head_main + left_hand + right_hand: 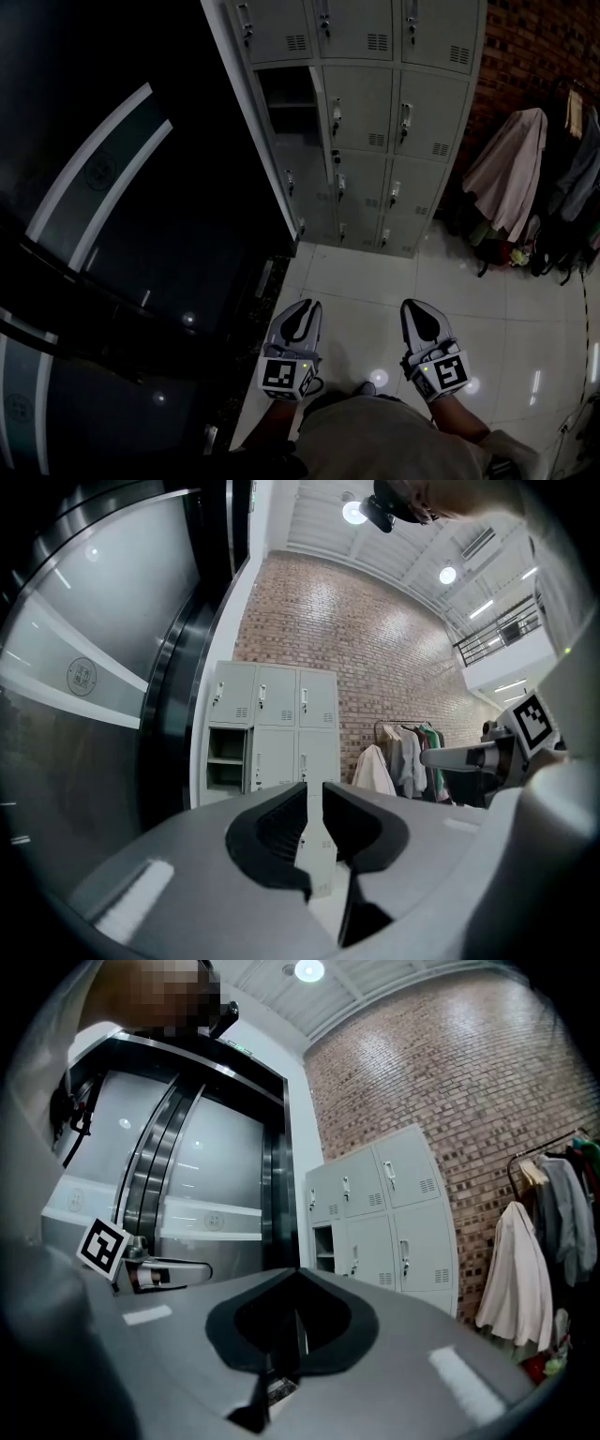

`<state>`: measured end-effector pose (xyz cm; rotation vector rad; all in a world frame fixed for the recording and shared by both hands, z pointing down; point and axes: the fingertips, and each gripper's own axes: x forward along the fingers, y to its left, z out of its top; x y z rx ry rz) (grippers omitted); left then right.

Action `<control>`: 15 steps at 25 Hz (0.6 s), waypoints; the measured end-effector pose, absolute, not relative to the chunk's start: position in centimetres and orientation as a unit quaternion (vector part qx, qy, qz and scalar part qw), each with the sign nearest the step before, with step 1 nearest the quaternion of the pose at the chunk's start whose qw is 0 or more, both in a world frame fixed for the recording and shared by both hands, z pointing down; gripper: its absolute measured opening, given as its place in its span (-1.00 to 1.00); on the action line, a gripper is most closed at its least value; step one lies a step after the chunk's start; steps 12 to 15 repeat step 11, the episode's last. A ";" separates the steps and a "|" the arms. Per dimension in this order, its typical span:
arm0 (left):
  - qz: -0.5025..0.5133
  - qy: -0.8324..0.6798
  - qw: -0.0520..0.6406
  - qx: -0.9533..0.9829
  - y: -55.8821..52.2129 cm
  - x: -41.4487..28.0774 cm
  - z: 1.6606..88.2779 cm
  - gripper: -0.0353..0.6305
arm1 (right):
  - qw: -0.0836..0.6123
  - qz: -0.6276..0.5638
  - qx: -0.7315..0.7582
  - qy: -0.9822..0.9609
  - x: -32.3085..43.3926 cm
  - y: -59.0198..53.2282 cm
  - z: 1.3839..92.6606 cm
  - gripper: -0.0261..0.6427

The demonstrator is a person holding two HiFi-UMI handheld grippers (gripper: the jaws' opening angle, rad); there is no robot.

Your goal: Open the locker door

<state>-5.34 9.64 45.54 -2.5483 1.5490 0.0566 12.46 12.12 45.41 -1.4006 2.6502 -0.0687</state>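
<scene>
A grey metal locker bank [375,202] stands against a brick wall [530,47], three columns wide in the head view. To the left of the locker bank runs a dark glossy wall [112,187] crossed by pale bands. To its right a clothes rack [562,178] carries hanging garments, with a pale coat [511,169] on the side nearest the locker bank. Bags or shoes under the rack are too dim to tell apart. White tiled floor [375,281] is all that lies between the locker bank and the two grippers, which are held side by side well short of it. In the locker bank's left column one open compartment [286,98] shows a shelf inside, and what rests on it cannot be made out. Each locker door [361,108] in the middle and right columns sits flush and closed, with a small handle near its left edge. The left gripper [305,307] has its jaws a narrow gap apart, nothing between them. The right gripper [417,309] has its jaws pressed together and grips nothing.
</scene>
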 end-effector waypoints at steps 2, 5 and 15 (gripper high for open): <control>0.022 0.519 0.081 -0.850 9.6 -5.3 45.6 -0.47 | 0.072 -0.026 -0.465 0.882 12.4 12.0 45.7 -0.92; 0.024 0.520 0.082 -0.850 9.6 -5.1 45.9 -0.49 | 0.072 -0.026 -0.463 0.883 12.4 12.0 46.1 -0.92; 0.021 0.516 0.089 -0.852 10.2 -4.5 45.8 -0.74 | 0.070 -0.035 -0.455 0.887 12.4 12.5 46.3 -0.92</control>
